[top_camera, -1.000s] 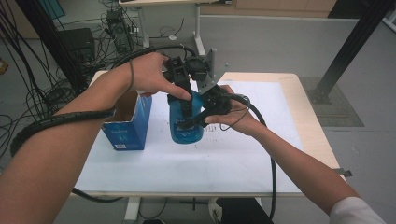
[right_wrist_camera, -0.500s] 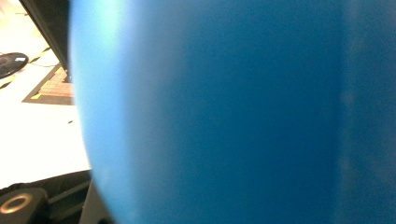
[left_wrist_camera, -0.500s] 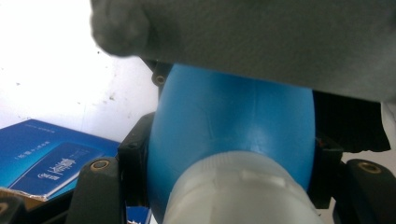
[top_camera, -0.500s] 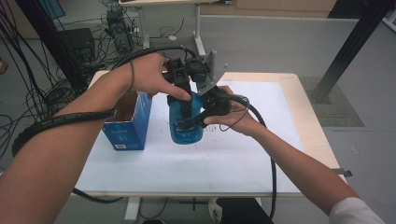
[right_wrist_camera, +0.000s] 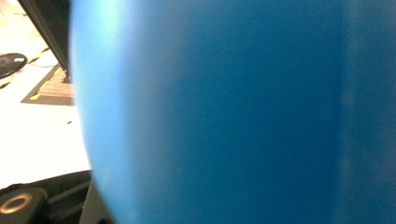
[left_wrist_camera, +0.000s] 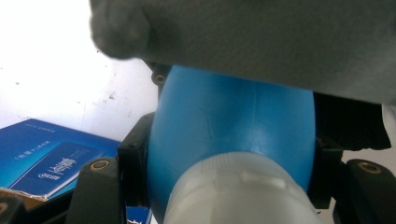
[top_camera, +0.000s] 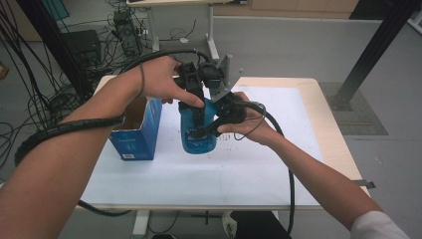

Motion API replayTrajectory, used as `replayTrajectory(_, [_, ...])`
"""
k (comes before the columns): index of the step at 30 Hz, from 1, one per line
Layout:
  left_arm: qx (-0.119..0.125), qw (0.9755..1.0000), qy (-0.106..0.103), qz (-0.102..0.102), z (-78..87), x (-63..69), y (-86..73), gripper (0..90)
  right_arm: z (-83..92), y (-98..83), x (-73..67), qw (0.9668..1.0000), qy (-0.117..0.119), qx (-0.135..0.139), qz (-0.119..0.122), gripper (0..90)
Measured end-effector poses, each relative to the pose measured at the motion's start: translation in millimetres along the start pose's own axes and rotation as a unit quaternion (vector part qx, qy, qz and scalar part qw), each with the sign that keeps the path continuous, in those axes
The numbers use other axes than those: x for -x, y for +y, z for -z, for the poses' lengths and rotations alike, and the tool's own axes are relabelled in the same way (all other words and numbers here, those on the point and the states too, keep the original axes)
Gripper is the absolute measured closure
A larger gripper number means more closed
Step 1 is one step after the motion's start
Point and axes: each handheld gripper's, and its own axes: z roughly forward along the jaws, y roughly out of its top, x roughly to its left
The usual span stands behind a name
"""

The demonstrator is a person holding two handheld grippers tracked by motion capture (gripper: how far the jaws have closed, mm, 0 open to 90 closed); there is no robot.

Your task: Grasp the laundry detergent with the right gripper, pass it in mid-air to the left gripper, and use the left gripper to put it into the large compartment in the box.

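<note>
1. Blue plastic forms the bottle point(top_camera: 198, 130), which stands upright on the white sheet point(top_camera: 209, 169) covering the table point(top_camera: 323, 107), with both grippers closed in on it.
2. The left gripper point(top_camera: 195, 107) comes down on the bottle from above. In the left gripper view its two black jaws sit one on each side of the bottle's point(left_wrist_camera: 233, 126) blue shoulder, just below the pale cap point(left_wrist_camera: 238, 191), clenched on it.
3. The person's left hand point(top_camera: 161, 79) wraps the body of that gripper, and a black cable point(top_camera: 64, 129) trails back along the forearm.
4. The right gripper point(top_camera: 211, 127) reaches the bottle from the side, low on its body and below the left gripper. The right hand point(top_camera: 249, 124) holds it from behind.
5. In the right gripper view the bottle's point(right_wrist_camera: 233, 112) blue wall lies pressed right up against the camera and blurred; the jaws cannot be made out against it there, but the gripper is clamped on the bottle.
6. An open blue cardboard box point(top_camera: 135, 130) stands on the sheet beside the left gripper, on the side away from the right gripper, near the bottle but not touching it. Its printed side also shows in the left gripper view point(left_wrist_camera: 51, 158).
7. A grey three-cornered plate point(top_camera: 221, 74) rises above the two grippers, just beyond the bottle's top.
</note>
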Motion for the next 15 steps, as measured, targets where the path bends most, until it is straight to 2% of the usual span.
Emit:
replayTrajectory(12, [-0.004,1.0,0.001,0.001,-0.6,-0.5,1.0,36.0,-0.3,-0.8,-0.2,1.0,0.002,0.0,-0.004,43.9])
replayTrajectory(15, [-0.007,1.0,-0.001,0.001,-1.0,-1.0,1.4,36.0,-0.4,-0.9,0.8,1.0,-0.002,0.0,0.001,44.0])
